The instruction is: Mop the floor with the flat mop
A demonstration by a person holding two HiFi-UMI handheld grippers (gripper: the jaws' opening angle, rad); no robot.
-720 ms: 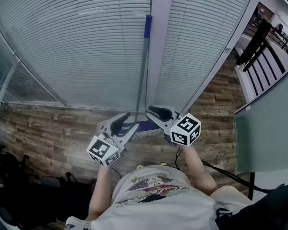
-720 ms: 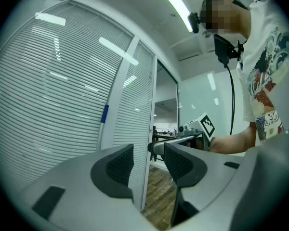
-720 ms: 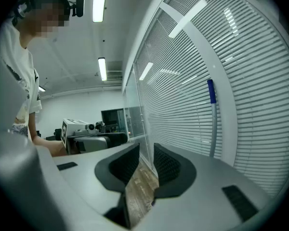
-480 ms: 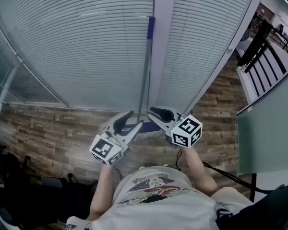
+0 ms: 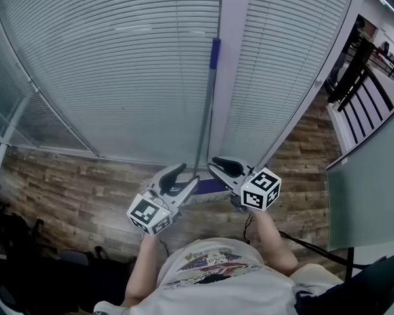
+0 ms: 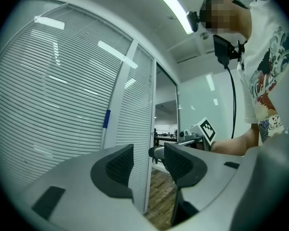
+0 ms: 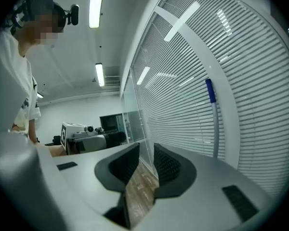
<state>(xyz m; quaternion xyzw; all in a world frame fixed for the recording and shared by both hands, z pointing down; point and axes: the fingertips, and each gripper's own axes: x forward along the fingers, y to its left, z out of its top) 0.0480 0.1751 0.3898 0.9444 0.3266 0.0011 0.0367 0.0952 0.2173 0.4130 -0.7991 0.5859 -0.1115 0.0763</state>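
The flat mop stands propped against a white post [image 5: 231, 58] between two blind-covered glass walls. Its grey handle [image 5: 207, 110] ends in a blue grip at the top, and its blue head [image 5: 210, 188] rests on the wooden floor. My left gripper [image 5: 189, 173] is held level just left of the handle's lower end, jaws open and empty. My right gripper [image 5: 212, 165] is just right of it, jaws a narrow gap apart with nothing between them. The handle [image 6: 106, 121] shows left of the left gripper [image 6: 148, 163], and the handle [image 7: 215, 129] shows right of the right gripper [image 7: 146, 165].
Glass walls with shut blinds [image 5: 118, 64] close off the front. Wood-look floor [image 5: 72, 189] runs along their foot. A dark railing [image 5: 354, 77] and a doorway lie to the right. A black cable [image 5: 308, 241] trails beside the person. Dark bags [image 5: 13, 235] sit at the left.
Both grippers have come slightly nearer to the lower end of the mop handle. The head view has shifted, so the mop now sits further right in it. Nothing has been grasped.
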